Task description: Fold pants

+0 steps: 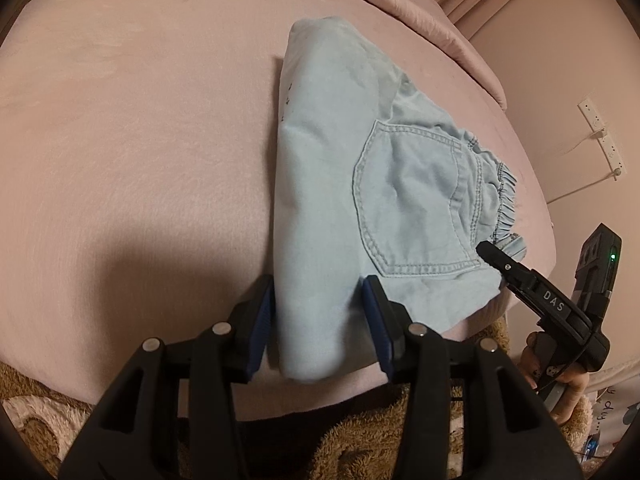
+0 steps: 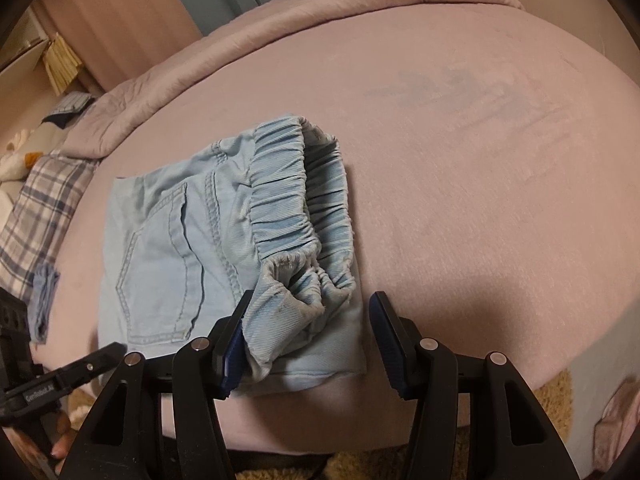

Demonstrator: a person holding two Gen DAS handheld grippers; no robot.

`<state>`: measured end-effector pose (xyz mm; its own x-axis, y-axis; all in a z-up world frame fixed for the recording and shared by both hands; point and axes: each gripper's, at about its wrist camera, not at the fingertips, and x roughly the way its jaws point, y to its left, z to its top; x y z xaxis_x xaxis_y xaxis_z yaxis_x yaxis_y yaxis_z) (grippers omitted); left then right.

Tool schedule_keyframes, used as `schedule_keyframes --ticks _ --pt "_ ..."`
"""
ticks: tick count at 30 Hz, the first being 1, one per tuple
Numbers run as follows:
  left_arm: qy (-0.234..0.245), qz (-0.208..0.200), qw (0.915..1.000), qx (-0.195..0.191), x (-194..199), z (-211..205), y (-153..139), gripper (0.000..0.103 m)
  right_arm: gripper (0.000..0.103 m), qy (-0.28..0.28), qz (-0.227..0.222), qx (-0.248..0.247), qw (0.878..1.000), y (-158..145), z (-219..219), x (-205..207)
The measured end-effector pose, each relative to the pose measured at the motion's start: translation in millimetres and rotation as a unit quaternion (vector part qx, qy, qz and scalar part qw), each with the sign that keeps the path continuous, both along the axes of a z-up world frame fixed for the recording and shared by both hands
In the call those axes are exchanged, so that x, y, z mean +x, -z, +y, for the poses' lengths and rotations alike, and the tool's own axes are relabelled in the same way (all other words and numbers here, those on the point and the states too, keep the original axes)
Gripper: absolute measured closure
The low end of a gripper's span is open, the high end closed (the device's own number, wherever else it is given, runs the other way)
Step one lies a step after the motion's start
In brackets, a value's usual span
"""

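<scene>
Light blue denim pants (image 1: 340, 184) lie folded on a pink bed (image 1: 140, 140), back pocket up, elastic waistband at the right. My left gripper (image 1: 320, 320) is open, its jaws either side of the folded near edge. In the right wrist view the pants (image 2: 180, 248) lie with the waistband (image 2: 296, 208) toward me. My right gripper (image 2: 308, 340) is open, straddling the waistband corner. The right gripper also shows in the left wrist view (image 1: 532, 284), at the waistband end. The left gripper's tip shows at the lower left of the right wrist view (image 2: 92, 368).
A pink quilt (image 2: 280, 12) is bunched along the far edge of the bed. A plaid pillow (image 2: 36, 216) and a small blue cloth (image 2: 42, 300) lie at the left. A brown shaggy rug (image 1: 360, 440) lies below the bed's near edge. A power strip (image 1: 600, 136) hangs on the wall.
</scene>
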<state>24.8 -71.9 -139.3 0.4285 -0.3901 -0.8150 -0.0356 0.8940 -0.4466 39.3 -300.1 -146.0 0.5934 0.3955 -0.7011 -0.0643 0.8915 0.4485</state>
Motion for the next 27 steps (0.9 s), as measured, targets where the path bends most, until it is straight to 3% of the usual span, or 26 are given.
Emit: schedule_keyframes --ticks 27 --pt "-0.003 0.004 1.0000 0.002 -0.8 -1.8 -1.7 0.055 0.048 0.005 0.002 0.004 1.000 2.5 -1.5 -2.6"
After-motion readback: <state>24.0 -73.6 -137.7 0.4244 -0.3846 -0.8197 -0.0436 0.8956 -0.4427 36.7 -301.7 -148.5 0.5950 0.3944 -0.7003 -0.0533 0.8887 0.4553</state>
